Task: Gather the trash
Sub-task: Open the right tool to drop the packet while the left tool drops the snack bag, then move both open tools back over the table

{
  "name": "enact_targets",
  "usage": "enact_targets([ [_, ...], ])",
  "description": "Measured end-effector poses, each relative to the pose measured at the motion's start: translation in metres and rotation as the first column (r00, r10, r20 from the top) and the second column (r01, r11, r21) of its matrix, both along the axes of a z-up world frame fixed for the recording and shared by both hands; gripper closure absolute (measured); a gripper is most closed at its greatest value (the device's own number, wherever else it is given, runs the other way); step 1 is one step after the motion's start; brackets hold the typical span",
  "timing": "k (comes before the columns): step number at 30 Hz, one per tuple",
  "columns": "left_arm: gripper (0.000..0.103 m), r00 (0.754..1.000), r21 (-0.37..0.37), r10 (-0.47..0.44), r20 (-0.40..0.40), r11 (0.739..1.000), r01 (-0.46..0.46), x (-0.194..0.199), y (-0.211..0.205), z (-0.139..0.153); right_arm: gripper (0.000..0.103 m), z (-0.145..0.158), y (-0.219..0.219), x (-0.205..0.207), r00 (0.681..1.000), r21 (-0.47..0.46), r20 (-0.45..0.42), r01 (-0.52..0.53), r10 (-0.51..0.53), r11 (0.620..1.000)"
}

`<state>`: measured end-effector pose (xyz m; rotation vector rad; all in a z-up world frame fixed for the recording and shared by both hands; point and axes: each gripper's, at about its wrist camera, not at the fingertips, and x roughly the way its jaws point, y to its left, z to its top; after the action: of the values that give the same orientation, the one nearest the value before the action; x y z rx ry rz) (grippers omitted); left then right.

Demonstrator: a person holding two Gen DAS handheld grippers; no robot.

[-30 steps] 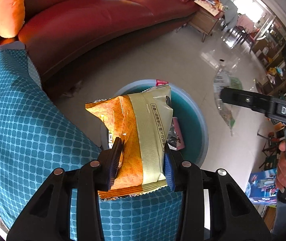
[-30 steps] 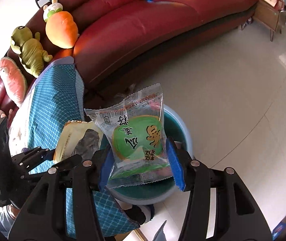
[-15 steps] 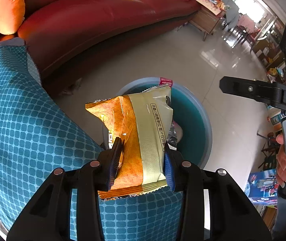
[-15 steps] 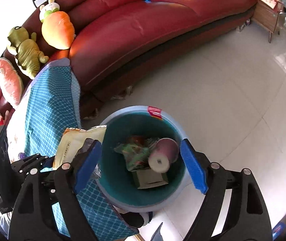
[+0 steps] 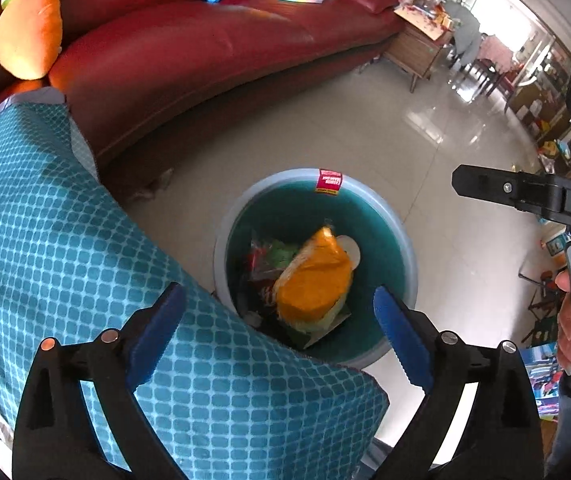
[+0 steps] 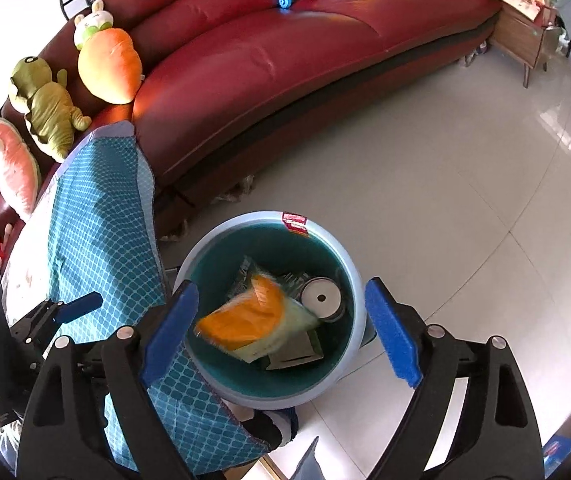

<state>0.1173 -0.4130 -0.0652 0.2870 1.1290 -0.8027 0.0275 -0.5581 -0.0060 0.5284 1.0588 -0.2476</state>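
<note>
A round blue trash bin (image 5: 405,240) stands on the floor, also in the right wrist view (image 6: 349,264). An orange and cream snack packet (image 5: 313,280) lies or falls inside it, blurred in the right wrist view (image 6: 253,320), on top of other wrappers and a round can (image 6: 321,298). My left gripper (image 5: 281,332) is open and empty above the bin's near edge. My right gripper (image 6: 281,330) is open and empty above the bin; it also shows at the right of the left wrist view (image 5: 525,196).
A teal patterned tablecloth (image 5: 65,260) covers the table edge beside the bin. A red sofa (image 6: 265,60) with plush toys (image 6: 105,64) and books runs behind. Glossy tiled floor (image 6: 465,180) lies to the right. A wooden side table (image 5: 417,52) stands far right.
My left gripper opened and let go of the orange packet, which dropped into the bin. My right gripper opened earlier and dropped the green packet into the bin.
</note>
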Motion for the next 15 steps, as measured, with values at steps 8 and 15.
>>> enact_targets([
  [8, 0.007, 0.999, 0.003, 0.038, 0.013, 0.999, -0.038, -0.007, 0.039, 0.014, 0.019, 0.009, 0.019, 0.001, 1.0, -0.007, -0.002, -0.028, 0.028, 1.0],
  [15, 0.006, 0.995, -0.007, 0.091, 0.036, 0.996, -0.091, -0.017, 0.077, 0.032, 0.019, 0.014, 0.045, 0.001, 0.998, -0.01, -0.006, -0.058, 0.058, 0.998],
])
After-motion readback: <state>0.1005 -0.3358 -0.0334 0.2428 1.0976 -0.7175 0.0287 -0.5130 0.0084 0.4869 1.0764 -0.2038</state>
